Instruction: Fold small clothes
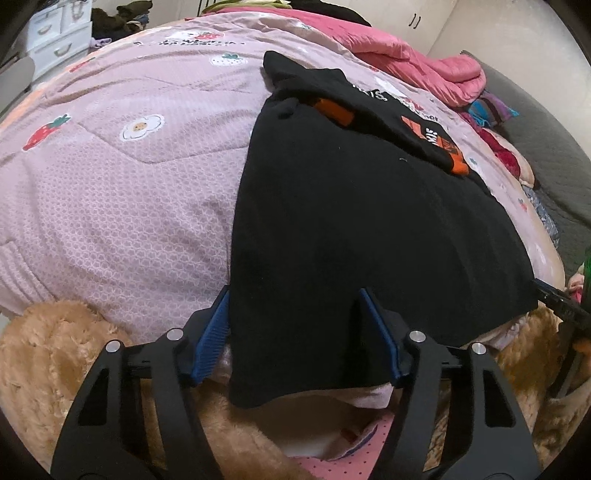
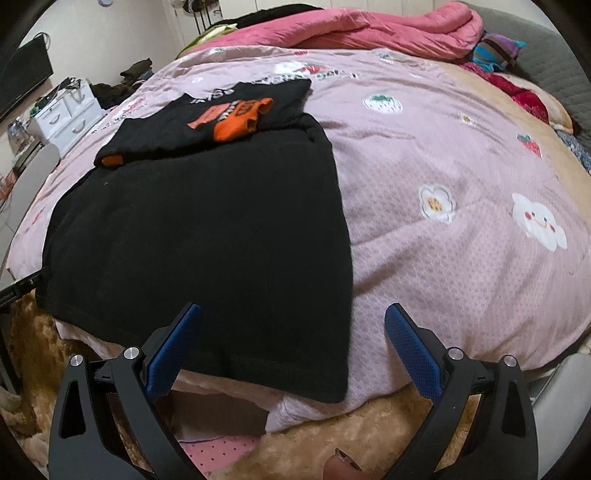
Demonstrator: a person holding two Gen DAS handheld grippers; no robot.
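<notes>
The left gripper (image 1: pixel 295 325) is standing partly open over the near left corner of the black shirt (image 1: pixel 354 229), its two blue pads straddling the hem; the left pad (image 1: pixel 212 339) is sitting just outside the shirt's left edge and the right pad (image 1: pixel 380 339) is lying against the black cloth, with a wide strip of hem between them, and the pads are not pinching it. The right gripper (image 2: pixel 291 350) is standing wide open at the shirt's near right corner: its left pad (image 2: pixel 173 350) is lying over the black cloth near the hem, while its right pad (image 2: pixel 413 354) is hovering over the pink quilt (image 2: pixel 461 258) well clear of the shirt's right edge, so nothing is gripped. Both tools are pointing steeply down and forward at the near edge of the bed, side by side, each with its black finger arms spreading up from the bottom of its own view. The shirt is lying flat on the quilt, hem toward the grippers, with its top part folded down so that an orange print (image 2: pixel 240 118) is showing at the far end. In the left wrist view the tip of the right gripper is poking in at the right edge beside the shirt's corner. A tan plush blanket (image 1: pixel 48 350) is lying under the quilt's near edge, and a rumpled pink duvet (image 2: pixel 388 33) is lying at the far side of the bed
</notes>
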